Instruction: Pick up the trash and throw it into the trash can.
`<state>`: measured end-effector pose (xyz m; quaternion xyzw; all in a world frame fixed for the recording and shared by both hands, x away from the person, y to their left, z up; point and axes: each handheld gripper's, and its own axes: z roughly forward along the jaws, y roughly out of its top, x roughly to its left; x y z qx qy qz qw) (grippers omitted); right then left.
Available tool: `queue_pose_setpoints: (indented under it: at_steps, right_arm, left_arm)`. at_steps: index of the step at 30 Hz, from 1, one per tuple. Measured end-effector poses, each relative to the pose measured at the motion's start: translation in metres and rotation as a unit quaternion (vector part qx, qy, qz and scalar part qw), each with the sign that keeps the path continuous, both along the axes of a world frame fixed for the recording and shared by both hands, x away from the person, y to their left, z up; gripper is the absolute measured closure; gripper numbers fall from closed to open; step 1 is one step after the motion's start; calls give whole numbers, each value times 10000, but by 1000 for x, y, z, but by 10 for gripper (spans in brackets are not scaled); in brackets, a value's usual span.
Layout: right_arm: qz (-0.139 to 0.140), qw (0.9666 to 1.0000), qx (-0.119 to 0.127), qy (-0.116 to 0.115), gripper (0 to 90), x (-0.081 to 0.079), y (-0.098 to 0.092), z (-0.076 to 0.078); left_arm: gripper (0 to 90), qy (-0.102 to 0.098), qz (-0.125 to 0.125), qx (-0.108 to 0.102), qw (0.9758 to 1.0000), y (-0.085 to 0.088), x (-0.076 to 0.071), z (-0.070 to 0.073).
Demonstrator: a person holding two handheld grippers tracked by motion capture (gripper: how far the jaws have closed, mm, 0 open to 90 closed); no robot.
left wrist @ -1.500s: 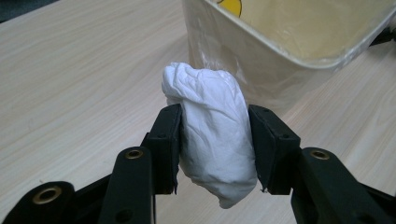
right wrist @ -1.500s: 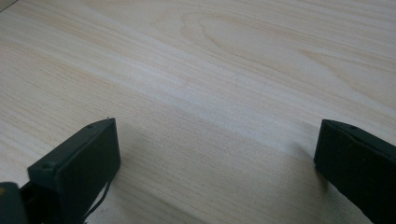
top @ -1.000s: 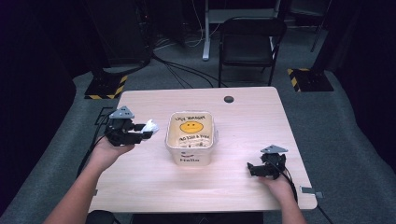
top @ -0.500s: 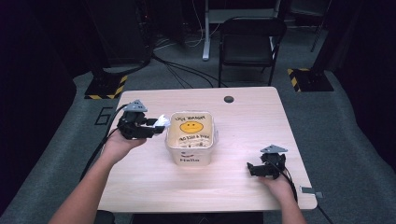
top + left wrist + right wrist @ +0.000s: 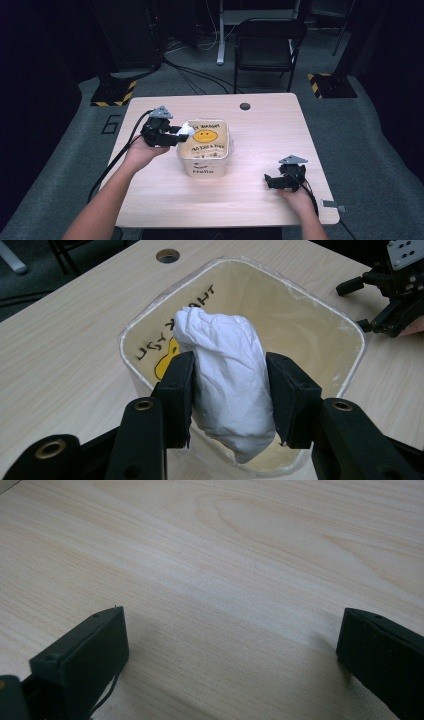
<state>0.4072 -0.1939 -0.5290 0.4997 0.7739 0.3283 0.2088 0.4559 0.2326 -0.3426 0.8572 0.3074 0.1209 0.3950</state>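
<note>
Nearest you, your right gripper (image 5: pixel 273 180) rests low on the front right part of the desk (image 5: pixel 260 135), its jaws spread wide with nothing between them; in the right gripper view their blunt black tips stand far apart over pale wood with a soft, wavy grain. Your right hand (image 5: pixel 295 196) sits behind it at the desk's front edge. A little farther in, at the middle of the desk, stands a tub (image 5: pixel 205 149) of thin, cream, translucent plastic, square with rounded corners and open at the top, with a yellow smiley face and dark lettering printed on it that reads backwards through the wall in the left gripper view. Your left gripper (image 5: pixel 184 133), held up in your left hand (image 5: pixel 140 152), is at the tub's left rim, jaws clamped on a wad of white tissue (image 5: pixel 227 385). The wad is soft, crumpled and creased, roughly egg-shaped, pinched at its waist between the two flat black pads, and it hangs just over the tub's open mouth, near the rim. Beyond the tub, a small round hole (image 5: pixel 245 106) sits near the desk's far edge. Past the desk, a black chair (image 5: pixel 267 42) stands on the grey carpet.
</note>
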Motion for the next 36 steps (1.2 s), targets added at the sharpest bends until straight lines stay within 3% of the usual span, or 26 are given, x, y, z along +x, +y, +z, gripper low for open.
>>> queue_pose_setpoints:
  at_steps: [22, 36]
  right_arm:
    - [38, 10000, -15, -12, 0, 1, 0, 0]
    - [54, 10000, -12, -7, 0, 1, 0, 0]
  left_arm:
    - [562, 162, -93, -36, 9998, -25, 18, -27]
    - [555, 353, -110, 143, 9992, -38, 28, -47]
